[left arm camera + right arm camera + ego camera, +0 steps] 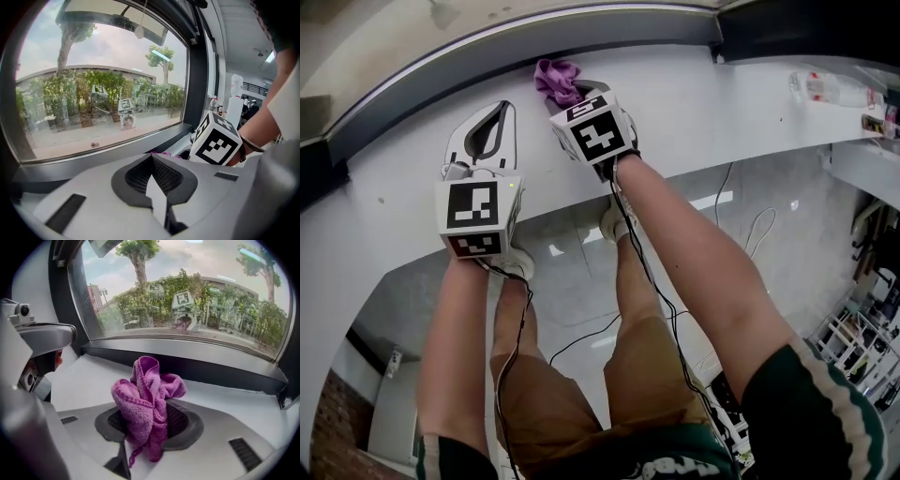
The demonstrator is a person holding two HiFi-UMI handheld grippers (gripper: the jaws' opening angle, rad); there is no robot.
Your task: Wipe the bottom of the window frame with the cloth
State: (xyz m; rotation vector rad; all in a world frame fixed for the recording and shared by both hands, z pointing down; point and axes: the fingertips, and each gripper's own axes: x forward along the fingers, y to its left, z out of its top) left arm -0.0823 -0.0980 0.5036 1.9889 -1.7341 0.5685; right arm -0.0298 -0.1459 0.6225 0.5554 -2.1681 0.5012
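Cloth (146, 399), purple, bunched, tight in jaws of right hand-held gripper (579, 92) beside window frame (187, 369); left hand-held gripper (152, 177) clenched.

A white sill (722, 103) runs just under the window frame (581, 42). A bottle (830, 89) lies on it, far right along the frame.

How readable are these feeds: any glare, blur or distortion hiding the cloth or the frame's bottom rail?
Head view: heavy fisheye bows the window frame, but the cloth is sharp. Right gripper view: even daylight, cloth crisp in the right tongs, dark bottom rail clear; marker-cube reflections on the glass. Left gripper view: dark vignette at the edges, shut left tongs in focus.
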